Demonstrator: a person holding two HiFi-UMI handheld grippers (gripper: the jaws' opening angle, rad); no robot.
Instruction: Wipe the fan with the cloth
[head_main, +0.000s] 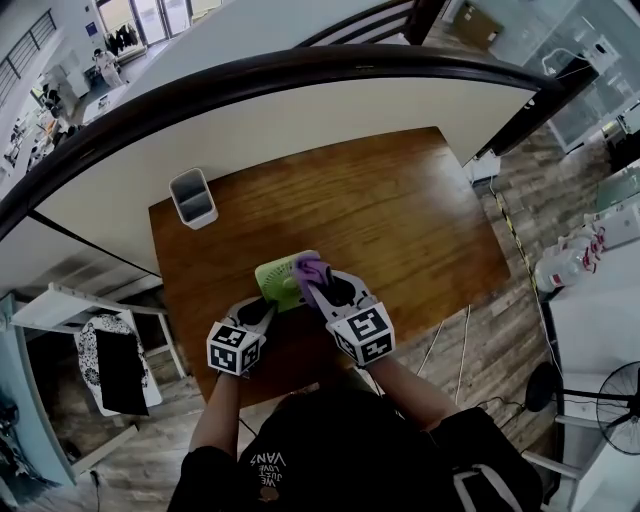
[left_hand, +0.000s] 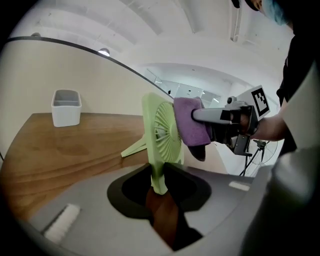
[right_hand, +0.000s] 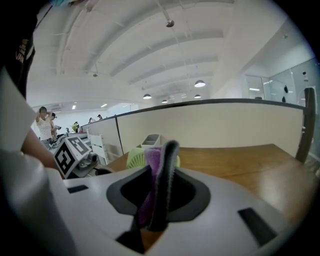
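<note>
A small green fan stands upright on the wooden table. My left gripper is shut on the fan's lower edge; in the left gripper view the green frame runs down between the jaws. My right gripper is shut on a purple cloth. The cloth lies against the fan's grille from the right. In the right gripper view the cloth stands between the jaws, and the fan shows just behind it.
A white rectangular container stands near the table's far left corner, also seen as the container in the left gripper view. A cream partition wall with a dark rail borders the table's far side. A floor fan stands off to the right.
</note>
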